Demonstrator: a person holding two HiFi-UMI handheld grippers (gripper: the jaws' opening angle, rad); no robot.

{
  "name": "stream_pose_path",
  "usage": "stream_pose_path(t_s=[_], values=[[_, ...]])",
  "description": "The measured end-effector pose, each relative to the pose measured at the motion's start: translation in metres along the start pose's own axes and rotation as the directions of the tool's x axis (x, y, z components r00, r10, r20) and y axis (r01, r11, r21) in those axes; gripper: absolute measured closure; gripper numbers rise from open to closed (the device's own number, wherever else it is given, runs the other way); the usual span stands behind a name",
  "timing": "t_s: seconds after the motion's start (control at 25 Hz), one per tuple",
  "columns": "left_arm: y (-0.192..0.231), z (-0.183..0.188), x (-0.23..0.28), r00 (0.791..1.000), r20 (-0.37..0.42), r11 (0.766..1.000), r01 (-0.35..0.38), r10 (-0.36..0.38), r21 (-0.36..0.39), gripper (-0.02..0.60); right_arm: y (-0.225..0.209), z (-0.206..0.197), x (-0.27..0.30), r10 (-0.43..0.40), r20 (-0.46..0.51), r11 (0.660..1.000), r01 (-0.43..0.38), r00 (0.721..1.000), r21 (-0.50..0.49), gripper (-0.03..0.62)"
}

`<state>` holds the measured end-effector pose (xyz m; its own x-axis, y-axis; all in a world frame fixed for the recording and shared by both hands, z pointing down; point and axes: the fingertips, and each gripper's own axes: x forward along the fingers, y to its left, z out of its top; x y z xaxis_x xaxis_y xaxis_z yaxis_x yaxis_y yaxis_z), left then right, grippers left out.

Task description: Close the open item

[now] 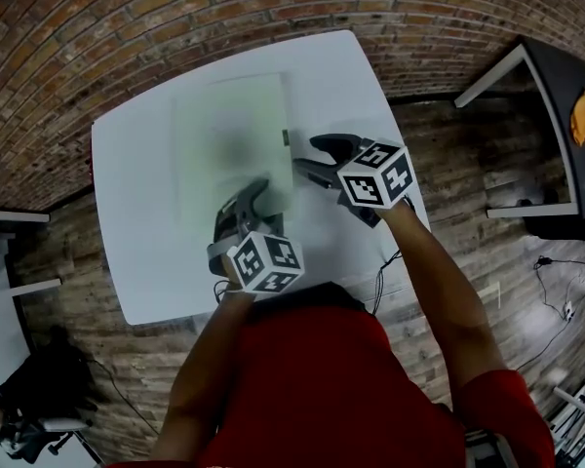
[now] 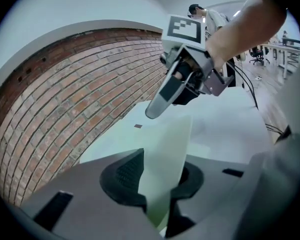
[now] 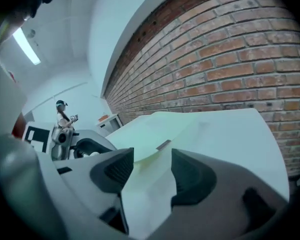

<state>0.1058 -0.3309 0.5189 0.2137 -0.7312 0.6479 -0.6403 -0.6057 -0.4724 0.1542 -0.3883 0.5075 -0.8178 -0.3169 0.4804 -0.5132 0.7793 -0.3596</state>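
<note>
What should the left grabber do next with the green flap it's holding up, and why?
Probably swing the pale green cover on over and lower it flat. The left gripper pinches it, and it stands tilted up off the folder on the white table, so the folder looks not yet closed.

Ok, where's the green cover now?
The cover stands lifted off the table, clamped in the left gripper. In the head view that is mid-table, just left of the right gripper.
</note>
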Motion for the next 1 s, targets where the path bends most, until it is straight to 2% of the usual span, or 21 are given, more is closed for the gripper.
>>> stream_pose_path(t_s=[0.24, 0.48, 0.56, 0.68, 0.8, 0.92, 1.0], values=[[-0.002, 0.003, -0.001, 1.000, 0.003, 1.000, 0.011, -0.011, 0.002, 0.495, -0.011, 0.011, 0.036, -0.101, -0.070, 0.990, 0.107, 0.992, 0.094, 0.375], [-0.009, 0.008, -0.003, 0.996, 0.022, 0.996, 0.081, -0.081, -0.023, 0.466, -0.015, 0.002, 0.046, -0.154, -0.159, 0.984, 0.167, 0.975, 0.070, 0.375], [-0.014, 0.012, -0.005, 0.990, 0.048, 0.991, 0.132, -0.130, -0.038, 0.421, -0.016, 0.000, 0.046, -0.163, -0.176, 0.983, 0.176, 0.971, 0.061, 0.375], [-0.028, 0.017, -0.011, 0.972, 0.083, 0.974, 0.223, -0.219, -0.045, 0.372, -0.018, -0.003, 0.047, -0.162, -0.189, 0.982, 0.176, 0.969, 0.062, 0.375], [-0.044, 0.022, -0.021, 0.944, 0.128, 0.950, 0.310, -0.304, -0.035, 0.299, -0.018, -0.005, 0.047, -0.158, -0.191, 0.983, 0.173, 0.969, 0.068, 0.375], [-0.053, 0.035, -0.035, 0.912, 0.209, 0.930, 0.367, -0.352, -0.035, 0.295, -0.019, -0.006, 0.046, -0.152, -0.188, 0.983, 0.168, 0.970, 0.070, 0.375], [-0.050, 0.044, -0.043, 0.897, 0.266, 0.922, 0.382, -0.353, -0.064, 0.295, -0.019, -0.006, 0.046, -0.149, -0.185, 0.984, 0.165, 0.971, 0.074, 0.375]])
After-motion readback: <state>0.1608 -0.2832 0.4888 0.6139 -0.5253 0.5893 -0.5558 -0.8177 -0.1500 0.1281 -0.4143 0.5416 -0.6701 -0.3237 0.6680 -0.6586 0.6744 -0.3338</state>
